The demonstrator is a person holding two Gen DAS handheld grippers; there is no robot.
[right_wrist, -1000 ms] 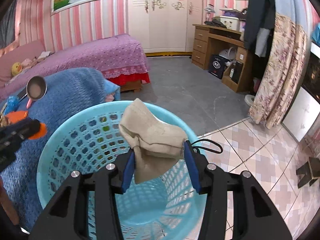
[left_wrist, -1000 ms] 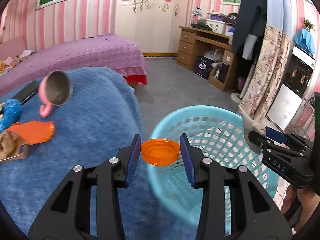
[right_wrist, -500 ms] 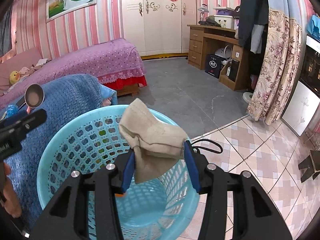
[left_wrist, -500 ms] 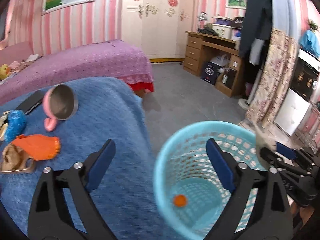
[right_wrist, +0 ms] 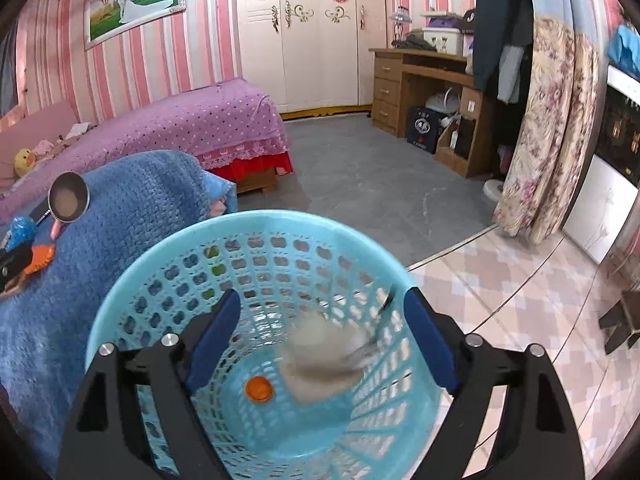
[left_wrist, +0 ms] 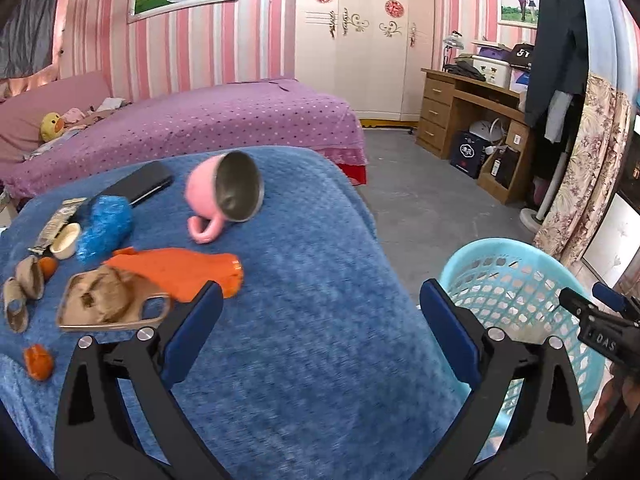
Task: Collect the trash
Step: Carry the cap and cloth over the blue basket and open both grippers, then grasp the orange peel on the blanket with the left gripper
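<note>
Right gripper sits above the mouth of the light blue basket, jaws spread wide with nothing between the pads. Inside the basket, a beige cloth, blurred, is near the bottom, beside an orange bottle cap lying on the basket floor. The basket stands on the floor right against the blue-blanketed table. Left gripper is over the blanket-covered table, jaws also wide apart and empty; the basket shows at its right, with the tip of the right gripper over the rim. Loose items lie toward the left part of the table: a pink cup on its side with its metal-lined mouth facing the camera; a crumpled blue wrapper; an orange bag lying flat; a shallow metal tin with brownish contents, touching the orange bag's edge; a small orange piece near the table's left front; a small white cup just beside the blue wrapper; a dark phone behind the wrapper. Farther back, a purple bed and a wooden desk along the wall.
</note>
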